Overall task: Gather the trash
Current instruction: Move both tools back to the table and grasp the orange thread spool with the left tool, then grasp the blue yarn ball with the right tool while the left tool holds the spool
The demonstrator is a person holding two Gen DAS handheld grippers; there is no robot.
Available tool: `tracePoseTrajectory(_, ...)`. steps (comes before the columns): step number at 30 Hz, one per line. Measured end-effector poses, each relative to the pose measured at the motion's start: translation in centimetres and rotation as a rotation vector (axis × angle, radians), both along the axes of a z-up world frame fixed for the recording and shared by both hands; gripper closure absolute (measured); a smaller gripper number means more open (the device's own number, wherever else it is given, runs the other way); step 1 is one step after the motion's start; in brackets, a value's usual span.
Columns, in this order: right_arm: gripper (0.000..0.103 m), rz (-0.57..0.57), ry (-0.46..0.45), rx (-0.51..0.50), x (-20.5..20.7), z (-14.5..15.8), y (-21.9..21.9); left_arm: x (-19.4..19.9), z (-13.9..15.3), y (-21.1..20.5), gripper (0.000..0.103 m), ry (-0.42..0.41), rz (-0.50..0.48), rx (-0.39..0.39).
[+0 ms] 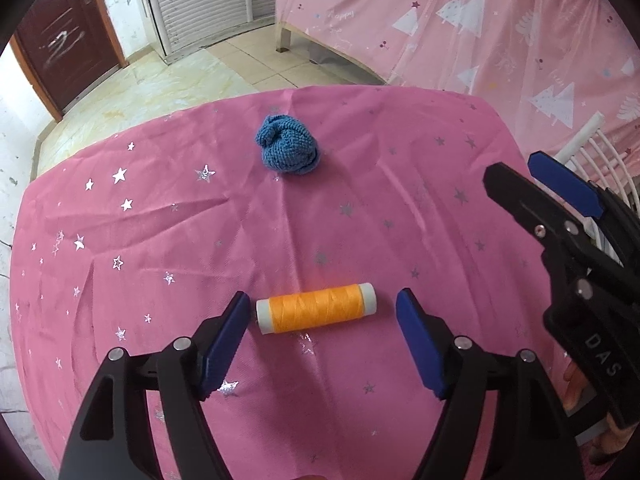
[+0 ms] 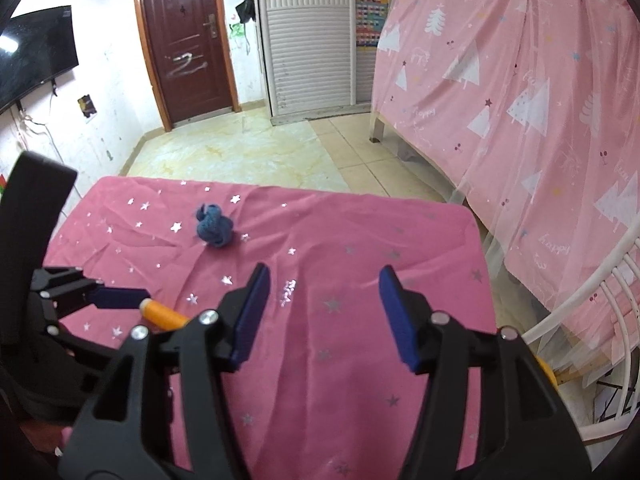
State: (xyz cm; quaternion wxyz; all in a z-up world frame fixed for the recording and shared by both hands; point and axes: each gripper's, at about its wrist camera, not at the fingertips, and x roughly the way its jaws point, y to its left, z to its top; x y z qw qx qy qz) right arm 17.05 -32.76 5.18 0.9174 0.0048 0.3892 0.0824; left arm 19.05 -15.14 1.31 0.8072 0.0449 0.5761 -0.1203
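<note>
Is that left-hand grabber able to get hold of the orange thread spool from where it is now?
Probably yes. The left gripper has its jaws open on either side of the orange thread spool, which lies flat on the pink tablecloth with nothing between them. The pads are not yet pressing it.

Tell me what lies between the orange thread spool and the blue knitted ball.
Nothing but bare pink star-print tablecloth. The left wrist view shows the orange thread spool and the blue knitted ball with only wrinkled cloth between them.
</note>
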Motion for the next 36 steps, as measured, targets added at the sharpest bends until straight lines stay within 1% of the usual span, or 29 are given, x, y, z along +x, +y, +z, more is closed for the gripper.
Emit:
tracePoseTrajectory(1,0.049,0.005,0.001,0.001,0.2,0.0,0.2,-0.1,0.1,-0.1,0.046,-0.014,0.005,0.014)
tracePoseTrajectory(2,0.049,0.008,0.002,0.002,0.4,0.0,0.3,-0.2,0.1,-0.2,0.051,-0.024,0.006,0.022)
tracePoseTrajectory(5,0.049,0.032,0.01,0.016,1.3,0.1,0.9,-0.1,0.3,0.2,0.051,-0.019,0.018,-0.001)
tracePoseTrajectory(12,0.049,0.12,0.026,0.038,3.0,-0.2,4.0,0.1,1.7,4.1,0.051,-0.048,0.078,-0.028)
tracePoseTrajectory(19,0.049,0.183,0.075,0.042,5.2,-1.5,7.6,0.7,2.3,7.2,0.051,-0.067,0.122,-0.01)
tracePoseTrajectory(25,0.049,0.193,0.092,0.035,6.4,-2.1,9.4,1.3,2.2,8.8,0.051,-0.076,0.131,-0.005)
tracePoseTrajectory(28,0.049,0.189,0.122,0.025,7.2,-2.8,9.8,1.7,2.0,9.2,0.051,-0.074,0.137,-0.008)
tracePoseTrajectory(31,0.074,0.186,0.139,0.005,7.7,-3.4,10.2,1.8,1.9,9.2,0.051,-0.081,0.135,-0.004)
tracePoseTrajectory(34,0.076,0.169,0.127,-0.016,7.6,-3.4,10.4,1.9,2.0,9.3,0.051,-0.089,0.133,0.001)
tracePoseTrajectory(36,0.076,0.162,0.12,-0.006,7.4,-3.2,10.3,1.7,2.1,9.4,0.051,-0.096,0.131,0.006)
